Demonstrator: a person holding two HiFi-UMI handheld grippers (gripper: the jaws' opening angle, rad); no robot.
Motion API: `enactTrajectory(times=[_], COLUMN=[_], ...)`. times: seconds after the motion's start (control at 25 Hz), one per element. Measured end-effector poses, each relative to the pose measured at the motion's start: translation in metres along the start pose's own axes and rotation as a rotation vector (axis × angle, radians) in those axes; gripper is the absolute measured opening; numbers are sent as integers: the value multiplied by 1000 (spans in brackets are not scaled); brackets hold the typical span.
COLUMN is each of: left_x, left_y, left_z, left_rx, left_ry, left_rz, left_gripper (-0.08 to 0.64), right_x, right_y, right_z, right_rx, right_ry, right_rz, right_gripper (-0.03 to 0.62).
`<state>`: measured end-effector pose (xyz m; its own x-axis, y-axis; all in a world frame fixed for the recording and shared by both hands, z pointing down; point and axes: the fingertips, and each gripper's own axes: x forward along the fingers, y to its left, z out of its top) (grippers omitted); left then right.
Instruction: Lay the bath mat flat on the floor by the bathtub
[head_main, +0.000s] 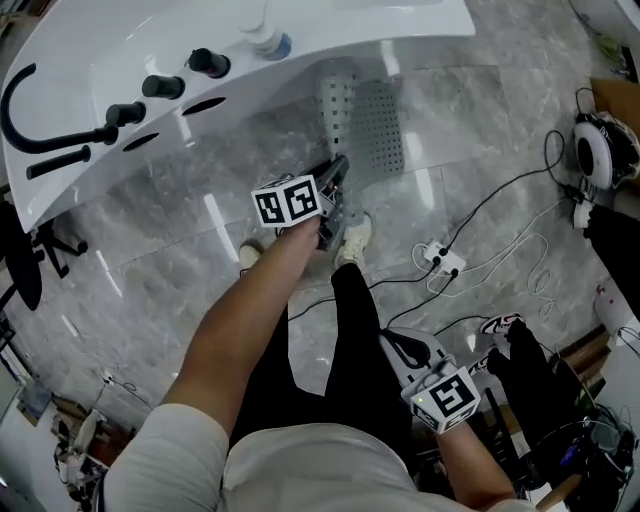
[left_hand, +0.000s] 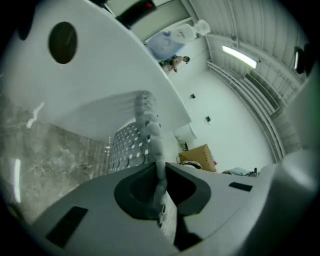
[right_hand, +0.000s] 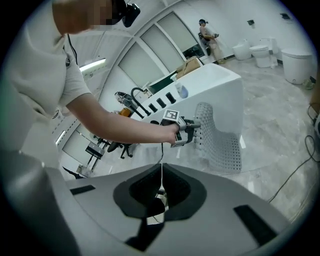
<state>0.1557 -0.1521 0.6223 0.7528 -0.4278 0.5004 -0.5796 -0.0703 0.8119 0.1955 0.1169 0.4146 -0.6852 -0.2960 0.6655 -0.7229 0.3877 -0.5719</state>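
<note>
The grey perforated bath mat (head_main: 378, 125) lies on the marble floor against the white bathtub (head_main: 300, 45). Its left part stands up, folded against the tub wall. My left gripper (head_main: 338, 170) is shut on the mat's near edge. In the left gripper view, the mat (left_hand: 150, 131) rises as a thin strip out of the closed left gripper (left_hand: 159, 186). The right gripper view shows the mat (right_hand: 220, 140) curling up from the floor beside the tub (right_hand: 220, 82). My right gripper (head_main: 398, 343) is held back near my right hip, shut with nothing in it (right_hand: 161, 187).
Black faucet and knobs (head_main: 125, 112) and a bottle (head_main: 265, 30) sit on the tub rim. My feet (head_main: 355, 238) stand just behind the mat. A power strip (head_main: 440, 260) and cables trail across the floor at right, by a cable reel (head_main: 597, 150). Toilets (right_hand: 260, 52) stand far off.
</note>
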Motion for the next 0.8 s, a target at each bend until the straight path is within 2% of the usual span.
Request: enactTrajectory(times=[0.12, 0.4, 0.56, 0.8], left_x=[-31, -82, -113, -147], left_y=[76, 211, 266, 318], left_z=[-8, -8, -10, -4], left_rx=[-17, 26, 18, 51], left_ry=[-15, 24, 30, 41], left_rz=[118, 303, 400, 476], left_gripper=[43, 44, 44, 44], right_x=[25, 78, 102, 135], right_y=[10, 7, 8, 14], right_z=[-2, 0, -4, -10], right_rx=[-15, -68, -91, -114], right_ry=[24, 55, 73, 103], right_rz=[36, 63, 89, 120], right_gripper=[15, 14, 14, 14])
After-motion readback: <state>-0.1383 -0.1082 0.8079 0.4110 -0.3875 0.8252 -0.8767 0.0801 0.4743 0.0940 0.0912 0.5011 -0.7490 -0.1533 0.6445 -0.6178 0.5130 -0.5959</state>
